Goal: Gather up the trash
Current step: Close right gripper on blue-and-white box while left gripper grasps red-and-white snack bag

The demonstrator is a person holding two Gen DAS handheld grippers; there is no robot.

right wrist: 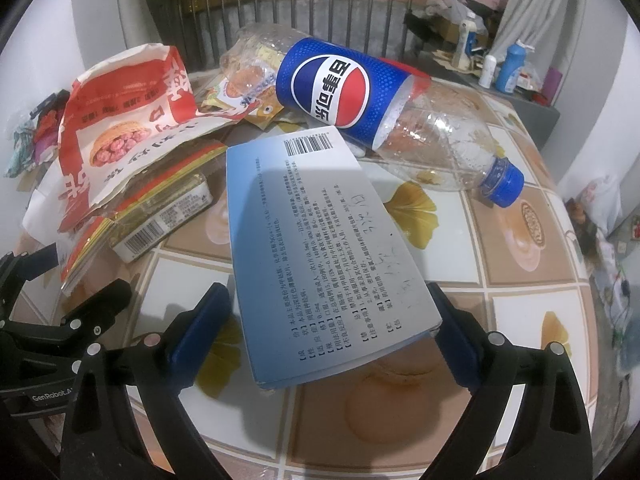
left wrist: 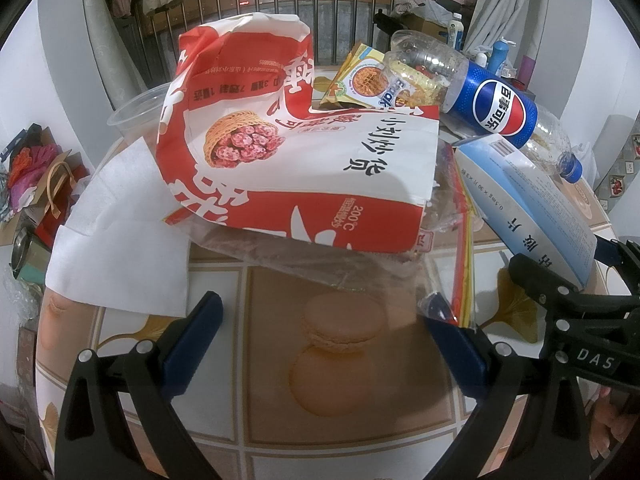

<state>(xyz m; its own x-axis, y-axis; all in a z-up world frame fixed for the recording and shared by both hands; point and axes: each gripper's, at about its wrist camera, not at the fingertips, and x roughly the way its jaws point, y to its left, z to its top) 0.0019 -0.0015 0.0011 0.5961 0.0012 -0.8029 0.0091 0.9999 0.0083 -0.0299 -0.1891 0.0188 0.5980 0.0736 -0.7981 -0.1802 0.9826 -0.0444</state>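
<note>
Trash is piled on a round table (left wrist: 340,432) with a tile-pattern cloth. A red-and-white paper snack bag (left wrist: 300,160) lies on a clear zip bag (left wrist: 384,268), just beyond my left gripper (left wrist: 324,320), which is open with nothing between its fingers. An empty Pepsi bottle (right wrist: 340,88) lies on its side behind a blue-and-white medicine box (right wrist: 320,220). The box's near end sits tilted between the fingers of my right gripper (right wrist: 328,320). The right finger (right wrist: 452,340) touches its edge and the left finger (right wrist: 204,324) stands just off it.
A white paper sheet (left wrist: 120,220) and a clear plastic cup (left wrist: 136,116) lie at the left. A yellow cracker wrapper (left wrist: 356,80) sits behind the bag, and a small yellow packet (right wrist: 168,212) inside the zip bag. A metal railing (right wrist: 320,8) stands beyond the table.
</note>
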